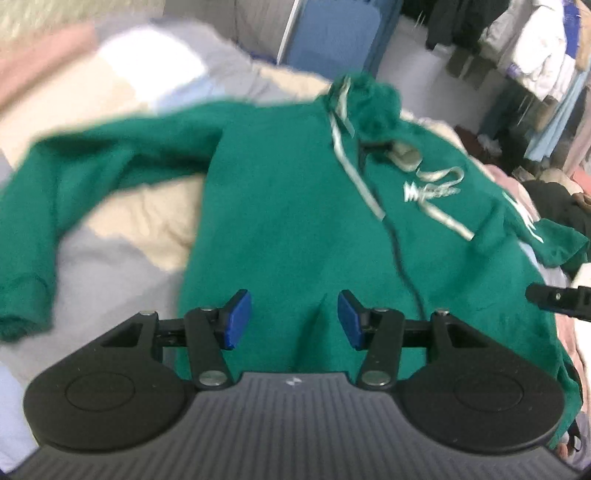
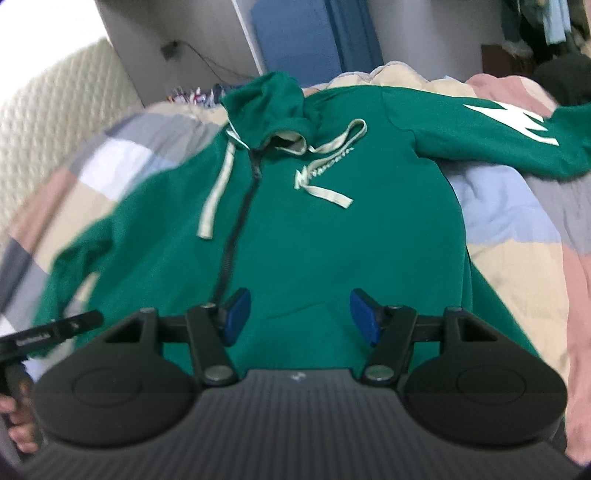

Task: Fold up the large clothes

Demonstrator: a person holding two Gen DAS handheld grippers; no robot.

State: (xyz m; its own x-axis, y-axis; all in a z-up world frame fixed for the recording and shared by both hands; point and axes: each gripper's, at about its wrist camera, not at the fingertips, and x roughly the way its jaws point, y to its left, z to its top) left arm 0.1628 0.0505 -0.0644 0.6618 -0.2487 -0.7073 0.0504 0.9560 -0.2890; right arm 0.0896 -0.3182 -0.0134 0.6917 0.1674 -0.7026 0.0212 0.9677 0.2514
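Note:
A green zip-up hoodie (image 1: 280,206) lies spread front up on a patchwork quilt (image 1: 122,266), hood at the far end, pale drawstrings across its chest. In the right wrist view the hoodie (image 2: 351,236) has both sleeves stretched out sideways. My left gripper (image 1: 294,319) is open and empty, above the hoodie's lower front. My right gripper (image 2: 299,315) is open and empty, above the hem, right of the zipper (image 2: 236,236). Part of the right gripper shows at the left wrist view's right edge (image 1: 554,297).
The quilt (image 2: 517,236) covers a bed in grey, cream, pink and blue patches. A rack of hanging clothes (image 1: 535,55) stands at the back right. A blue panel (image 1: 332,33) leans against the far wall. A padded headboard (image 2: 44,107) is at the left.

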